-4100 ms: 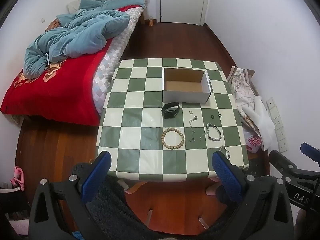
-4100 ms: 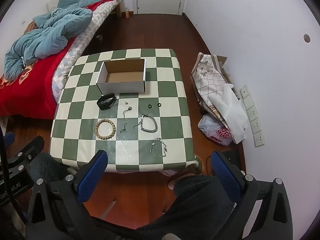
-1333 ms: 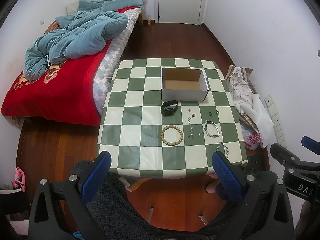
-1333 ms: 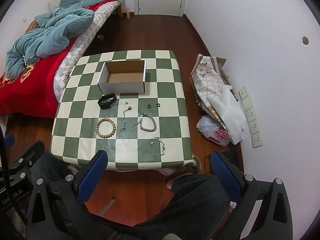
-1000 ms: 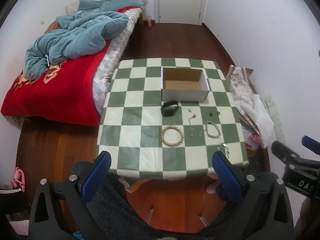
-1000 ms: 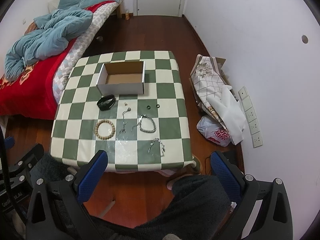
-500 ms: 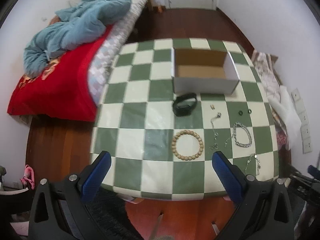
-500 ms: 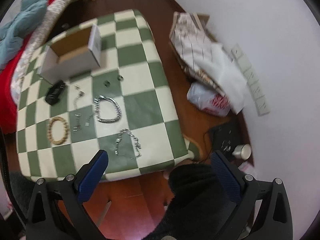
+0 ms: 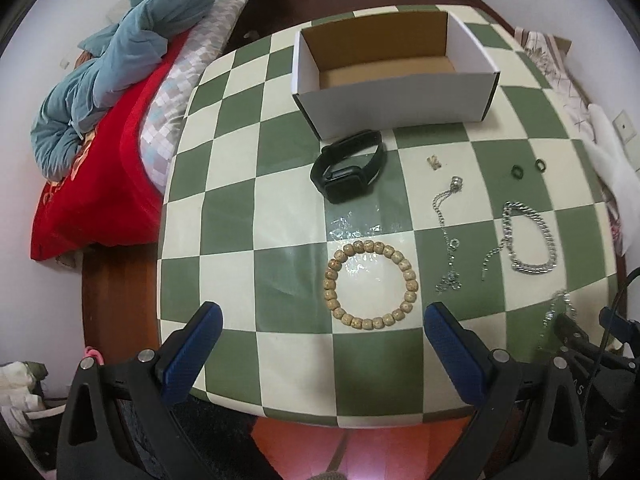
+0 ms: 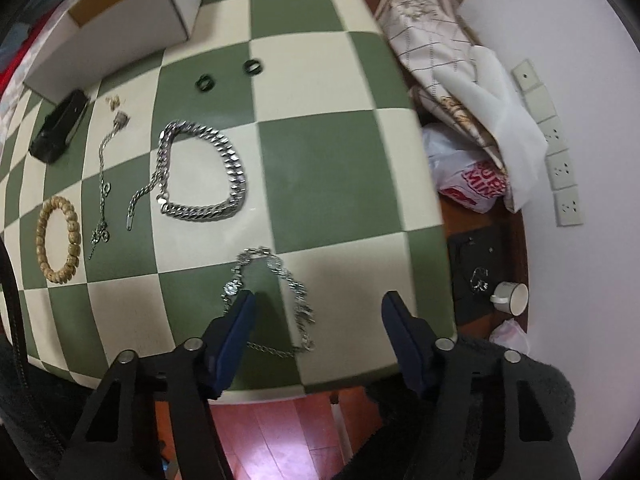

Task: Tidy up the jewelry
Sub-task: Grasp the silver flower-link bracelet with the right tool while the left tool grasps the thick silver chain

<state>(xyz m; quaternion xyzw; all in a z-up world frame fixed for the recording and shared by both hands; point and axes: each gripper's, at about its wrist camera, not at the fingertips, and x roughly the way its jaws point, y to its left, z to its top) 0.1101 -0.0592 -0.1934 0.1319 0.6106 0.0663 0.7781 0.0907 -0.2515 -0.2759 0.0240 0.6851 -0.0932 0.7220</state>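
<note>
Left gripper point(image 9: 319, 319): fingers spread wide, holding nothing, above the near edge of the checkered surface point(image 9: 224, 216), facing the wooden bead bracelet point(image 9: 372, 284).
Right gripper point(image 10: 318, 307): fingers open, empty, low over the thin silver bracelet point(image 10: 276, 296); the left fingertip overlaps its clasp end.
Cardboard box point(image 9: 394, 74): open, empty, at the far side.
Handling: the thin chain looks light, limp and slippery; it will likely sag and slide.
Hold: pinch across a bunched stretch near the clasp, not a single link.
</note>
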